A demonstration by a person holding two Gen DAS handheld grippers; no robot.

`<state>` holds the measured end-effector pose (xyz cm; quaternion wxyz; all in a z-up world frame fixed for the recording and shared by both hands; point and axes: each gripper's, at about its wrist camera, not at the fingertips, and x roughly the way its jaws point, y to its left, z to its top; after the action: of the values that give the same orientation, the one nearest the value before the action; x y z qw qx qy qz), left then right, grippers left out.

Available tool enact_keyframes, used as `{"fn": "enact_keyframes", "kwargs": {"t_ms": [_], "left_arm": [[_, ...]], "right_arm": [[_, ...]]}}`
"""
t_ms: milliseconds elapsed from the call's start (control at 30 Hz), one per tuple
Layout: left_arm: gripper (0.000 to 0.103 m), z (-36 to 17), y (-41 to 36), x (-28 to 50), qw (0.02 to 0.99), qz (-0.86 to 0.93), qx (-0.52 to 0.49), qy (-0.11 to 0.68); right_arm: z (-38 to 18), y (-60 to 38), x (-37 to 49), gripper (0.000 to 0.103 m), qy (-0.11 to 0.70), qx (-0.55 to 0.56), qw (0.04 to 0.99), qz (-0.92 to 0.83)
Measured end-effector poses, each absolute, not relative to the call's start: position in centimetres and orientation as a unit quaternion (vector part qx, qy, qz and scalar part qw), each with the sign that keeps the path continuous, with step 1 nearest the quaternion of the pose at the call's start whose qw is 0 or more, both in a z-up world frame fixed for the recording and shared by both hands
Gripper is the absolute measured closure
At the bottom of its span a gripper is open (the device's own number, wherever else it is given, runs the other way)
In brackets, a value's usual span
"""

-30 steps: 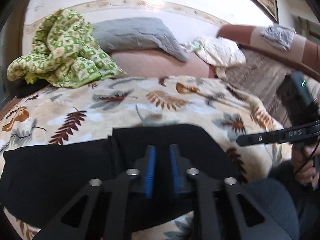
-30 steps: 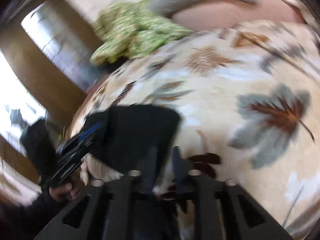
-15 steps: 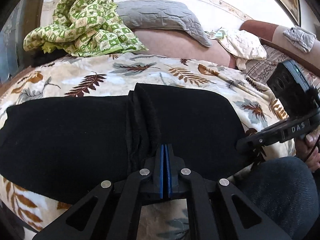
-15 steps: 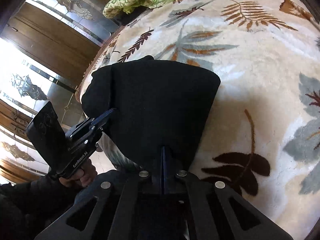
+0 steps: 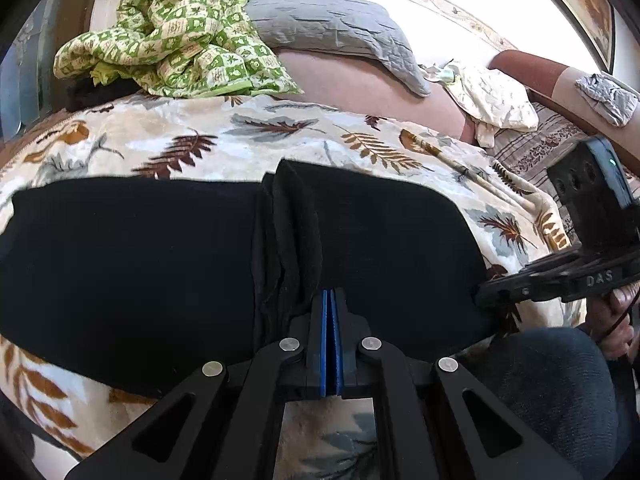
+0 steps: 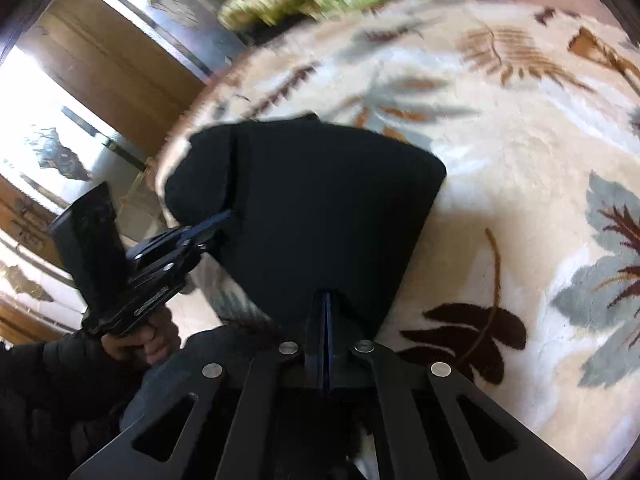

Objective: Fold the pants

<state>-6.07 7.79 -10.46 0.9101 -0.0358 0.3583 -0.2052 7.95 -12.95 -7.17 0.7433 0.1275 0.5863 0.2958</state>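
Black pants lie flat across a leaf-patterned blanket, with a bunched ridge of cloth near their middle. My left gripper is shut, its blue pads pinched together on the pants' near edge beside that ridge. In the right wrist view the pants show as a dark trapezoid, and my right gripper is shut on their near edge at the right end. The right gripper shows from the side at the pants' right corner. The left gripper meets the cloth's left side.
A green patterned cloth, a grey pillow and a crumpled white cloth lie at the bed's far side. A person's knee in jeans presses against the near bed edge. Wood and glass doors stand left of the bed.
Both grippers stood open above the pants a second ago; both have come down and shut on the near edge. The right wrist view has dropped closer to the cloth.
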Motion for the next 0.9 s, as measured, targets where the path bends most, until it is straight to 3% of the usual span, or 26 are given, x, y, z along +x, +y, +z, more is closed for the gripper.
{"fn": "enact_keyframes", "kwargs": {"t_ms": [67,167,300,367,533,733,900], "left_arm": [[0.098,-9.0,7.8,-5.9,0.911,-0.215,-0.045,0.348],[0.095,-6.6,7.2,-4.9,0.918,-0.235,-0.044,0.317],[0.095,-7.6,5.9,-0.4,0.909,-0.204,-0.041,0.362],[0.094,-9.8,6.1,1.4,0.896,-0.182,-0.056,0.401],[0.095,-10.6,6.7,1.0,0.901,-0.172,-0.075,0.391],[0.092,-6.8,6.7,0.5,0.917,-0.176,-0.080,0.350],[0.092,-10.9,6.7,3.2,0.892,-0.154,-0.101,0.413]], "right_arm": [[-6.1,-14.1,7.6,0.096,0.552,0.155,0.762,0.300],[-5.1,-16.2,8.0,0.096,0.492,0.201,0.802,0.275],[-7.0,-15.7,9.4,0.098,0.517,0.193,0.797,0.244],[-7.7,-15.3,9.9,0.103,0.536,0.174,0.792,0.233],[-8.4,-15.6,10.2,0.103,0.543,0.179,0.787,0.231],[-6.5,-17.4,9.8,0.097,0.472,0.227,0.822,0.225],[-8.9,-16.6,11.6,0.099,0.509,0.217,0.807,0.209]]}}
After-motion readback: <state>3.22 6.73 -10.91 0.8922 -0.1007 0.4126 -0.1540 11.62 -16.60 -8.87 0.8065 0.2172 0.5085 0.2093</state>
